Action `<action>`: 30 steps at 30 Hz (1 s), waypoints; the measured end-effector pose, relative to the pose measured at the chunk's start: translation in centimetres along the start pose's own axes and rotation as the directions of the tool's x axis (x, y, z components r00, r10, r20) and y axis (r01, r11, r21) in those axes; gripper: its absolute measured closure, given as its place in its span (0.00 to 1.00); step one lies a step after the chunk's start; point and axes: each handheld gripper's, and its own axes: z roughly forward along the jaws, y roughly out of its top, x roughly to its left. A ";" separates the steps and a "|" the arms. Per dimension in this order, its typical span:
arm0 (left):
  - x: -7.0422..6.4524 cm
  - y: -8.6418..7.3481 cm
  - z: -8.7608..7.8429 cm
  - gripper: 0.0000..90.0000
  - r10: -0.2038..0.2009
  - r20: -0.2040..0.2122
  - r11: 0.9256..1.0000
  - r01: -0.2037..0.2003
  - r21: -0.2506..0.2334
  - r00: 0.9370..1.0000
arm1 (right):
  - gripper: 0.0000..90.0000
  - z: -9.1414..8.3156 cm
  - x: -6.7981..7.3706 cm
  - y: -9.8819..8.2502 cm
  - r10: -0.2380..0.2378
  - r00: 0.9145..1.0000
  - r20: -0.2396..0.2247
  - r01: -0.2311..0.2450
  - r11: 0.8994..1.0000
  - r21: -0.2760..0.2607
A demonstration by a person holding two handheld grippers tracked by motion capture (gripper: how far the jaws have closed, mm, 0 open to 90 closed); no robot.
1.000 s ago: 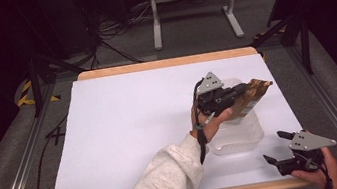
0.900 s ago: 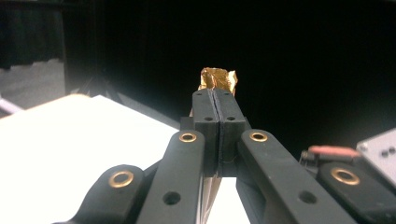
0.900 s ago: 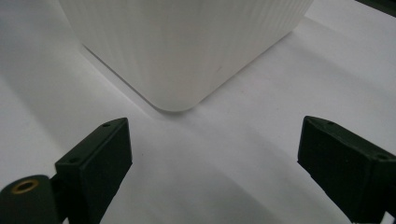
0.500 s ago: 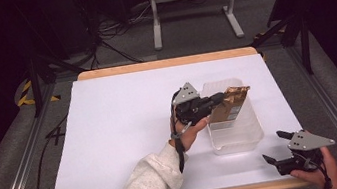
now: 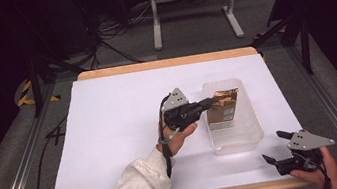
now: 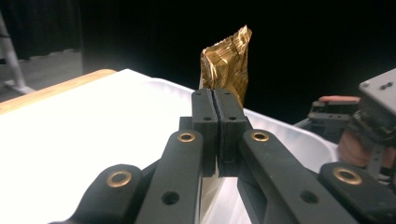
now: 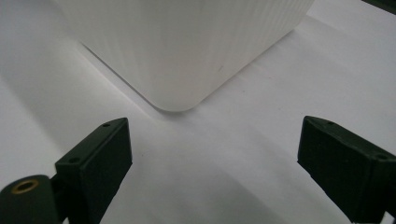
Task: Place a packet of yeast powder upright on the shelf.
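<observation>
- Right gripper sits nearest, by the table's front edge, jaws spread wide with nothing between them.
- Just ahead of it, a corner of the clear plastic tub.
- Left gripper has its jaws pinched tight on the edge of a crinkly gold snack packet, which hangs over the tub's far half.
- There's a pale label on the packet, but the print's too small to read.

Snack packet above the bin, bin on the table's right half.
</observation>
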 end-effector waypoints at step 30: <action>-0.6 1.0 0.4 0.96 0.160 -0.022 0.979 -0.155 0.135 0.987 | 0.12 -0.1 -0.1 0.0 0.000 1.000 0.008 0.000 1.000 -0.007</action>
